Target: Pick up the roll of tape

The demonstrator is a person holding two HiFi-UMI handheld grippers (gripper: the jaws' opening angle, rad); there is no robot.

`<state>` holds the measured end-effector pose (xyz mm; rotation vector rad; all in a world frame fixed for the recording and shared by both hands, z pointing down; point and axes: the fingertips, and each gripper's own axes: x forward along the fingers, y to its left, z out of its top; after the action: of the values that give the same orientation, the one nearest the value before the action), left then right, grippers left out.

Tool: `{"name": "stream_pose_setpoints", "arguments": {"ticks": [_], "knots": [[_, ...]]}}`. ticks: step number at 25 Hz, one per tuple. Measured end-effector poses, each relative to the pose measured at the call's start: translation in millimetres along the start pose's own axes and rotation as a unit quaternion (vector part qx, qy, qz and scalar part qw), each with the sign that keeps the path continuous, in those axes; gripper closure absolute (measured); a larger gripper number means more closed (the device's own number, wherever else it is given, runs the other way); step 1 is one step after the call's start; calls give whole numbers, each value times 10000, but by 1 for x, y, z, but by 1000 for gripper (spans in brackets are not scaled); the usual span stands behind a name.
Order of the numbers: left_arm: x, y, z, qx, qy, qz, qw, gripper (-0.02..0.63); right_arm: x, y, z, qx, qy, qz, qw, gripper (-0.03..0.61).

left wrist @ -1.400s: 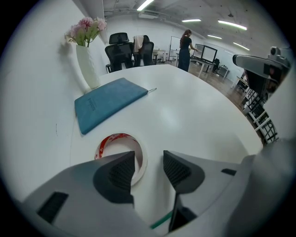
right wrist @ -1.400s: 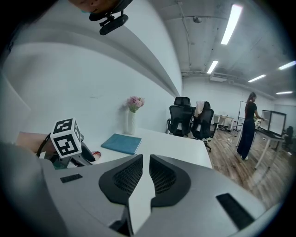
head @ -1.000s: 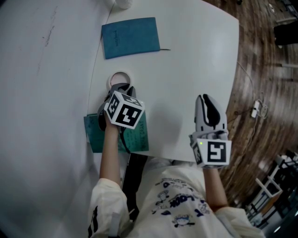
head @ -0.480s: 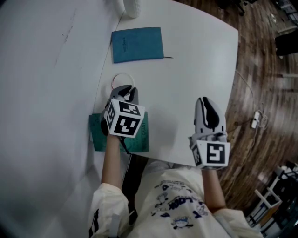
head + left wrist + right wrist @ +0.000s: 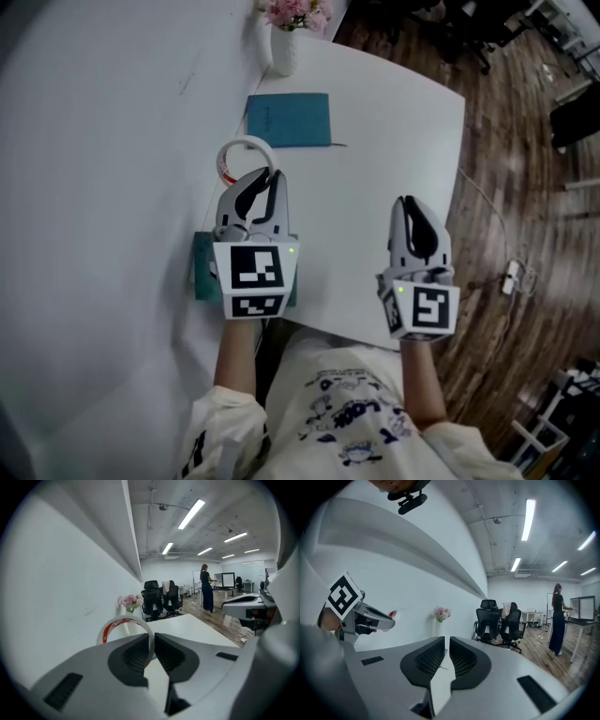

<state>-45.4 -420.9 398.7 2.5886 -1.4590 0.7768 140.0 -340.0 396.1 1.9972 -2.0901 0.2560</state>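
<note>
White roll of tape with red print on its inner face is up off the white table, pinched by its wall in the left gripper. In the left gripper view the jaws of the left gripper are pressed onto the ring's right side, one pad inside the ring and one outside, and most of the roll of tape sticks out to the left of them. Right gripper hangs over the table's near right part, well apart from the tape; its own view shows the right gripper with jaws pressed together and nothing between them. Teal book lies at the near table edge under the left gripper. Blue notebook lies flat just beyond the tape. White vase with pink flowers stands at the far edge by the wall. Wood floor to the right, with a cable plug on it. Black office chairs and a standing person are far back in the room.
</note>
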Motion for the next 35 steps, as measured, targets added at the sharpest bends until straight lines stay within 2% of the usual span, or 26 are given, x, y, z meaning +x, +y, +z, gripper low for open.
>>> {"name": "stream_pose_setpoints", "arguments": {"ticks": [3, 8, 15, 19, 25, 35], "knots": [[-21, -1, 18, -77, -340, 254, 9991, 574, -9, 0, 19, -75, -220, 69, 9997, 548], [-59, -1, 42, -258, -907, 631, 9935, 574, -22, -5, 51, -103, -947, 136, 9954, 548], [-104, 8, 60, -513, -1542, 1135, 9802, 574, -36, -3, 73, -74, -993, 179, 9949, 548], [-127, 9, 71, -791, -1901, 1320, 9696, 574, -43, -3, 80, -63, -1138, 273, 9931, 548], [-142, 8, 69, -876, -1975, 1419, 9660, 574, -50, 0, 87, -45, -1287, 317, 9912, 548], [-147, 9, 56, -825, -1879, 1482, 9674, 574, -54, 6, 87, -35, -1453, 367, 9887, 549]]}}
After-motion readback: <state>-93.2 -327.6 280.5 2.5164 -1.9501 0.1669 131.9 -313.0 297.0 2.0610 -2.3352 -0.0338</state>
